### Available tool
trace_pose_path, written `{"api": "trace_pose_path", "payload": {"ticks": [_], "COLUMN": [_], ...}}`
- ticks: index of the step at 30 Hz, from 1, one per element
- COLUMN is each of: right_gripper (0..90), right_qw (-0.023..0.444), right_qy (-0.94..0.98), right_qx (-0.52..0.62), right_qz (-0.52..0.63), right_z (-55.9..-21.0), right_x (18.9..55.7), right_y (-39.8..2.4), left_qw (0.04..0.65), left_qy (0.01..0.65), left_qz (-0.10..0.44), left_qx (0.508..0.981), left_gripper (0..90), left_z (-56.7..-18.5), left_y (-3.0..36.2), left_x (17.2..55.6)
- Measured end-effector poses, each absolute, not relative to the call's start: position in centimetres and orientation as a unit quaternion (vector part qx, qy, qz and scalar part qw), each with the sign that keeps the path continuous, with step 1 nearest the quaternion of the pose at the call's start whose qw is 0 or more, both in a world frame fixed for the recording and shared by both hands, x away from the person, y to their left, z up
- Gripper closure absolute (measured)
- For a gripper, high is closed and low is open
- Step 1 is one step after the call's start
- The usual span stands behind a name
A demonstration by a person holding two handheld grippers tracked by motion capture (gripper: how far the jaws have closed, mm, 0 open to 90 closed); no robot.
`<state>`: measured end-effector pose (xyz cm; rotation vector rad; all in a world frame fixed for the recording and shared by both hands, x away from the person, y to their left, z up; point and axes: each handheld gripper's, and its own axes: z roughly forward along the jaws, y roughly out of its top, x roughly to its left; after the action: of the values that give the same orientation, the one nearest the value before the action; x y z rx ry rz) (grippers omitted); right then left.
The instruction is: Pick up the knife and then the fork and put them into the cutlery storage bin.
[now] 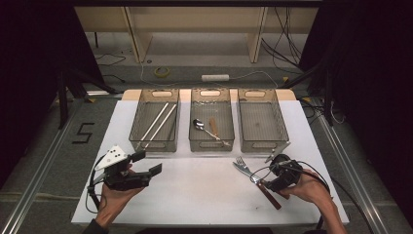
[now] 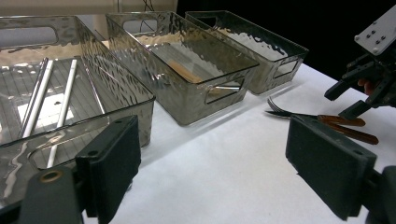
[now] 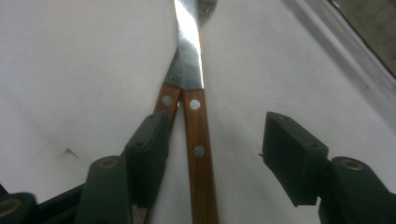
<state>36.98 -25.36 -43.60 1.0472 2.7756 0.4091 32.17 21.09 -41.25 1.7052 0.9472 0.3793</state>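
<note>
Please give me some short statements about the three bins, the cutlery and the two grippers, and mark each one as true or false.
1. The left bin holds two white sticks. True.
2. The right bin holds a spoon. False: the spoon lies in the middle bin.
3. The knife and fork lie on the white table. True.
4. The right gripper is clamped on the knife. False: its jaws stand open around the handle.
5. The left gripper holds a fork. False: it is open and empty.
</note>
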Motion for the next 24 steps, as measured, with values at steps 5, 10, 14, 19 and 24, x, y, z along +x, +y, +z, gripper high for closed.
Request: {"api": "trace_pose_path", "payload": {"ticks": [5, 10, 14, 19, 24], "right_gripper": [51.4, 60.4, 64.7, 68.5, 71.7], "right_qw": [0.066, 0.058, 0.055, 0.049, 0.046], "right_qy": [0.926, 0.926, 0.927, 0.929, 0.93], "right_qx": [0.348, 0.35, 0.348, 0.344, 0.342], "right_qz": [0.132, 0.13, 0.128, 0.126, 0.124], "right_z": [-44.2, -44.6, -44.9, -45.2, -45.3], "right_x": [37.1, 37.2, 37.3, 37.2, 37.2], "right_y": [-25.5, -25.4, -25.4, -25.2, -25.0], "left_qw": [0.546, 0.546, 0.545, 0.546, 0.546], "left_qy": [0.399, 0.398, 0.398, 0.398, 0.398], "left_qz": [0.16, 0.16, 0.16, 0.161, 0.161], "left_qx": [0.719, 0.72, 0.72, 0.72, 0.719], "left_gripper": [17.7, 17.7, 17.7, 17.7, 17.7], "left_z": [-41.3, -41.2, -41.2, -41.2, -41.2], "left_y": [21.1, 21.1, 21.2, 21.1, 21.1], "left_x": [32.2, 32.1, 32.1, 32.1, 32.1]}}
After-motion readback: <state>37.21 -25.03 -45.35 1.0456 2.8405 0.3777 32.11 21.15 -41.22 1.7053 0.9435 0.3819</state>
